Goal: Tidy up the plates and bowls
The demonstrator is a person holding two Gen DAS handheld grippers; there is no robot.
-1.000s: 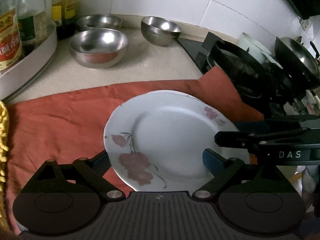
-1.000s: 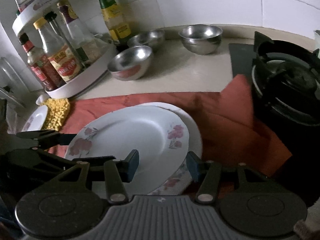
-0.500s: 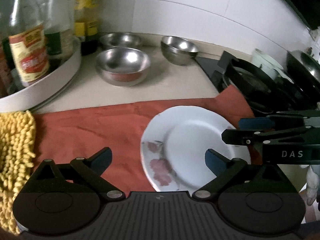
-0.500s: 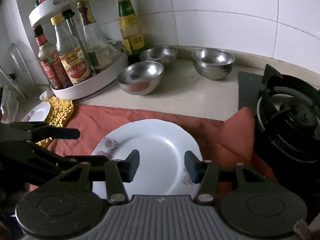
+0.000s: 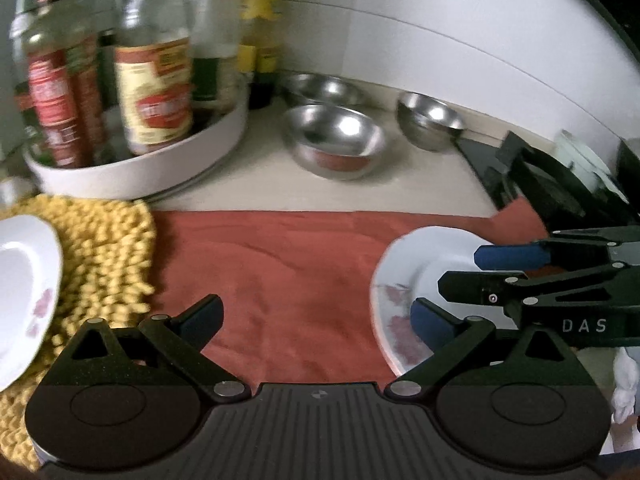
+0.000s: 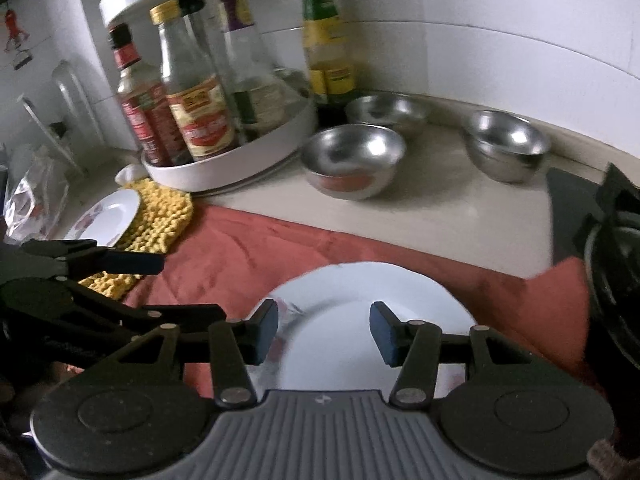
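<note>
Both grippers' fingers apart, empty — left gripper (image 5: 316, 314), right gripper (image 6: 323, 330) — plate (image 6: 340, 300) half hidden.

Wide-open left tongs (image 5: 318, 316) over red cloth (image 5: 288, 272), flowered plate (image 5: 394, 288) alongside

Rust-red cloth (image 6: 256, 248) spread on the pale surface (image 6: 460, 208), yellow knobbly mat (image 5: 100, 256) at its left end, white round rack (image 6: 240, 160) of sauce bottles (image 6: 200, 112), black gas stove (image 5: 552, 184) at right, white tiled wall (image 6: 500, 20).
</note>
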